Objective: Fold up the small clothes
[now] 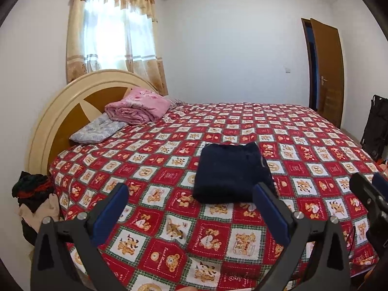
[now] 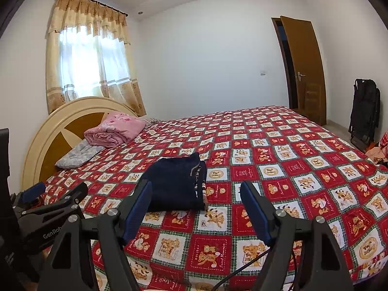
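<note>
Left wrist view: left tool (image 1: pixel 190 195) held above the near part of the bed (image 1: pixel 315 131), fingers spread wide, nothing between them. Folded dark navy garment (image 1: pixel 228 172) lying flat on the red checked bedspread (image 1: pixel 169 230), just beyond the fingertips, partly behind the right-hand blue pad (image 1: pixel 271 213). Pink blanket (image 1: pixel 140 105) and grey pillow (image 1: pixel 94 131) piled against the cream headboard (image 1: pixel 72 101). Heap of clothes (image 1: pixel 34 201) beside the bed at left.

Right wrist view: right tool (image 2: pixel 196 195) likewise spread wide and empty, with the same garment (image 2: pixel 177 184) ahead and left of centre. Left tool (image 2: pixel 58 194) visible at the left edge. Brown door (image 2: pixel 303 68) ajar at back right.
</note>
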`<state>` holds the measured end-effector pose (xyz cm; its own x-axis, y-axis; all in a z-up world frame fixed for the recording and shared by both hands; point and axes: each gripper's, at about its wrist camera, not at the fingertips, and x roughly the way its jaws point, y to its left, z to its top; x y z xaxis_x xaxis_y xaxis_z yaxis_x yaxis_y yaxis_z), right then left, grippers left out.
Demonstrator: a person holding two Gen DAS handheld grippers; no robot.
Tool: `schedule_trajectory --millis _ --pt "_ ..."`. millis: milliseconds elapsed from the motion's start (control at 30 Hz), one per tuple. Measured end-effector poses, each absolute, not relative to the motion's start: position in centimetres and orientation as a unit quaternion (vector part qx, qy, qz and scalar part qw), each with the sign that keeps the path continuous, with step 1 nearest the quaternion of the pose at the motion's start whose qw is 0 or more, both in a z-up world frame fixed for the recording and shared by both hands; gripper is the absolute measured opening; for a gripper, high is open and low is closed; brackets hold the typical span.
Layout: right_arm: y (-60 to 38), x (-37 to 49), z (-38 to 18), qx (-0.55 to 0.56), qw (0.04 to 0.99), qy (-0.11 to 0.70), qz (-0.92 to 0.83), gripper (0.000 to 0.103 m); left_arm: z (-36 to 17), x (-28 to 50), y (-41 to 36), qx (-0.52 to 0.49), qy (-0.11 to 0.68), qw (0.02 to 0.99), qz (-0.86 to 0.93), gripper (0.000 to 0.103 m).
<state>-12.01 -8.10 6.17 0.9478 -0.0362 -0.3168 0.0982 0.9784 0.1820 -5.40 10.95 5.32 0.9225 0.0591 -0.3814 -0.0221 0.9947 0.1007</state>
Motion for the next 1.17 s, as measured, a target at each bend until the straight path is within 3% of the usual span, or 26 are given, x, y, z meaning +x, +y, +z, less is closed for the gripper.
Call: schedule_trajectory --millis 1167 --pt "-8.91 -11.98 6.01 0.099 0.981 0.162 -0.034 0.076 4.9 -4.74 10.83 0.04 0.213 0.976 -0.021 0.103"
